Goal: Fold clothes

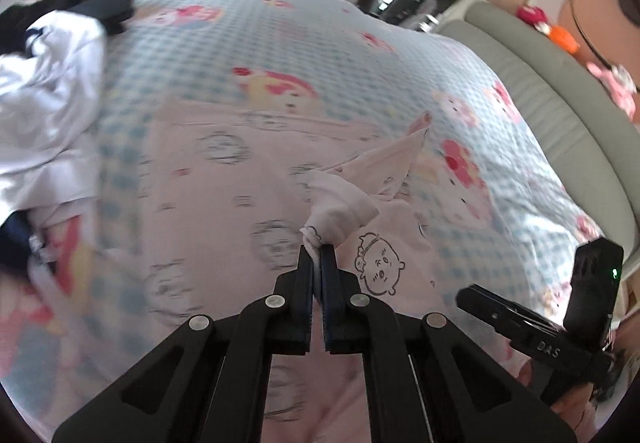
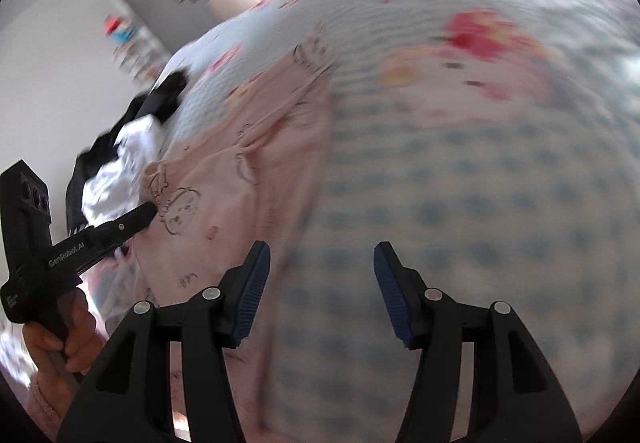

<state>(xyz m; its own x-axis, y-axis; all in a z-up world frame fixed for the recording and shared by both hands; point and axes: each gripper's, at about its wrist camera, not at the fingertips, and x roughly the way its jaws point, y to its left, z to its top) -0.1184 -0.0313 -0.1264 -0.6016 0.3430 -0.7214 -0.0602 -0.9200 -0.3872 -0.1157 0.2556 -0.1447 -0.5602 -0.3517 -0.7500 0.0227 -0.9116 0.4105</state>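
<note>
Blurred bedspread (image 2: 480, 203) (pink garment (image 1: 224, 195) partly hidden)

A printed garment (image 1: 224, 203) lies spread on the bed (image 1: 280, 55). A heap of other clothes (image 1: 48, 91) sits to its left, at the bed's edge. The headboard (image 1: 560, 91) runs along the right.

Bright daylight (window glare behind), heavy motion blur, fisheye-bent edges, dark corners.
</note>
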